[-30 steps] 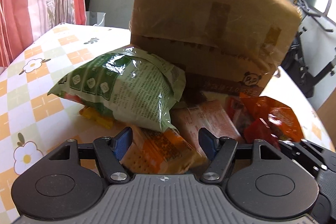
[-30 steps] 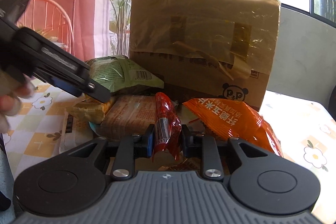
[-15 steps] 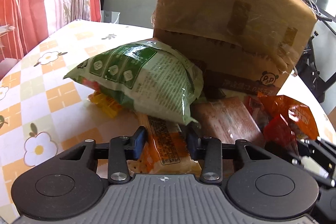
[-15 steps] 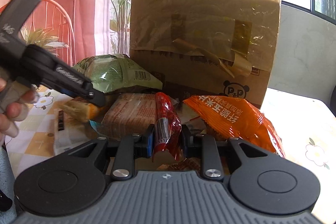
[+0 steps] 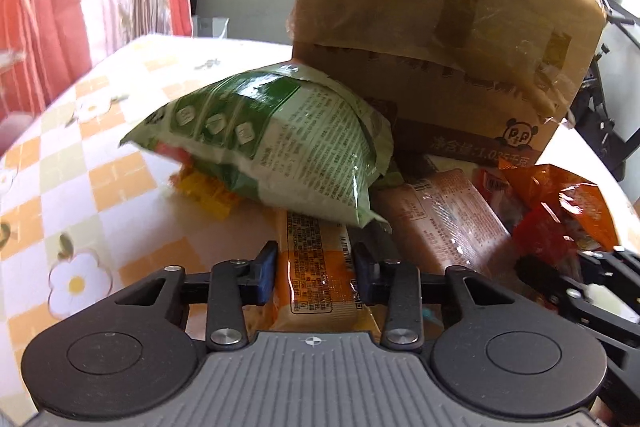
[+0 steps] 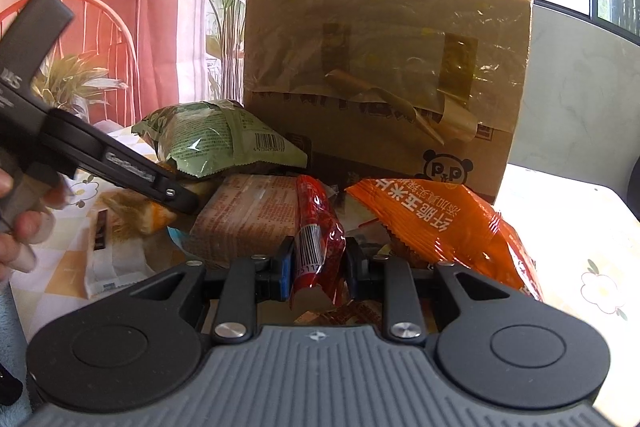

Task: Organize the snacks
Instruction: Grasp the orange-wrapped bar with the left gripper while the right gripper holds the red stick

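Left gripper (image 5: 315, 273): jaws closing, pads pressed on both sides of the orange packet (image 5: 316, 267), whose near end sits between them.
Right gripper (image 6: 319, 269): clamped on the red pack (image 6: 318, 231) (its barcode end between the blue pads), in front of the box.
Orange packet: long and flat, its far end tucked under the green bag, in front of the box's left half.
Red pack: narrow, glossy, standing up out of the pile and leaning toward the box.
Brown pack (image 6: 250, 217): flat, just left of the red pack in the right wrist view, in front of the box.
Orange bag (image 6: 444, 223): crinkled, with white lettering, in front of the box's right corner.
Green bag (image 5: 276, 147): puffy, resting on the other snacks, its right end touching the box's lower left.
Yellow pack (image 5: 206, 191): partly hidden under the green bag, left of the box.
Box (image 6: 386, 75): tall cardboard, taped, a panda mark at its lower right; the snacks are heaped against its front.
Table (image 5: 100, 183): orange-checked flowered cloth, running left of the box.
Hand (image 6: 18, 223): at the left edge of the right wrist view, holding the left gripper's handle.
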`<act>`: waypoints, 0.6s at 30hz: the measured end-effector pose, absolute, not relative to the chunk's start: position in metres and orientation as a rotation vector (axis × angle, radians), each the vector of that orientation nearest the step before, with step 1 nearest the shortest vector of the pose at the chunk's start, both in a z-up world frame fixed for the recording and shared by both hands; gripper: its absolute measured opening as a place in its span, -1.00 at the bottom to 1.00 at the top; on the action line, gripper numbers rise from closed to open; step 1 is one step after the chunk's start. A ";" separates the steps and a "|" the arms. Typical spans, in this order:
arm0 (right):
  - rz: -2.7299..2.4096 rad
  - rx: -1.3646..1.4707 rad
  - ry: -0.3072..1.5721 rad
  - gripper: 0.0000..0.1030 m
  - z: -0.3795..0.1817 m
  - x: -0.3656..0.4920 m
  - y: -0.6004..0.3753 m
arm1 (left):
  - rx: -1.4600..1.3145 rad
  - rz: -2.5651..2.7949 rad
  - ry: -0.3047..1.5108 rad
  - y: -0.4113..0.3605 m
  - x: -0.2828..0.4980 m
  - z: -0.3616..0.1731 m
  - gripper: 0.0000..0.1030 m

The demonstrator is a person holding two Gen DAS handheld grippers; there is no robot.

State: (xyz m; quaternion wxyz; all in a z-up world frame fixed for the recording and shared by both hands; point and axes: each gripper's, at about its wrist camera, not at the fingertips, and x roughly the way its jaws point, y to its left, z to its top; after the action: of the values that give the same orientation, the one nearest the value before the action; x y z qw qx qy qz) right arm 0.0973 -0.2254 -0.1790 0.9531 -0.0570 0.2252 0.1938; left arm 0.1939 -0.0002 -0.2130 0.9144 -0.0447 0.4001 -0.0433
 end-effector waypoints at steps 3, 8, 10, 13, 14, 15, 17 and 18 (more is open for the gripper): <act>0.387 -0.113 0.458 -0.49 -0.179 0.097 -0.226 | -0.130 -0.103 0.855 0.007 0.185 -0.207 -0.21; 0.381 -0.105 0.462 -0.49 -0.179 0.097 -0.227 | -0.126 -0.101 0.873 0.011 0.174 -0.204 -0.21; 0.382 -0.108 0.462 -0.49 -0.179 0.097 -0.227 | -0.138 -0.096 0.866 0.015 0.173 -0.203 -0.22; 0.384 -0.112 0.464 -0.49 -0.180 0.098 -0.226 | -0.146 -0.079 0.860 0.019 0.171 -0.199 -0.24; 0.385 -0.113 0.465 -0.49 -0.180 0.097 -0.226 | -0.155 -0.082 0.864 0.021 0.170 -0.197 -0.24; 0.385 -0.114 0.466 -0.49 -0.180 0.098 -0.226 | -0.165 -0.085 0.863 0.023 0.170 -0.195 -0.25; 0.383 -0.117 0.469 -0.49 -0.180 0.098 -0.226 | -0.179 -0.085 0.852 0.027 0.167 -0.191 -0.25; 0.383 -0.119 0.471 -0.49 -0.181 0.098 -0.225 | -0.183 -0.086 0.847 0.028 0.166 -0.189 -0.25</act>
State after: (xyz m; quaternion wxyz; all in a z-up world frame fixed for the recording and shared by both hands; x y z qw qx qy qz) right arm 0.0980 -0.2254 -0.1805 0.9525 -0.0588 0.2319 0.1886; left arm 0.1660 0.0275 -0.1894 0.9067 -0.0887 0.4103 -0.0415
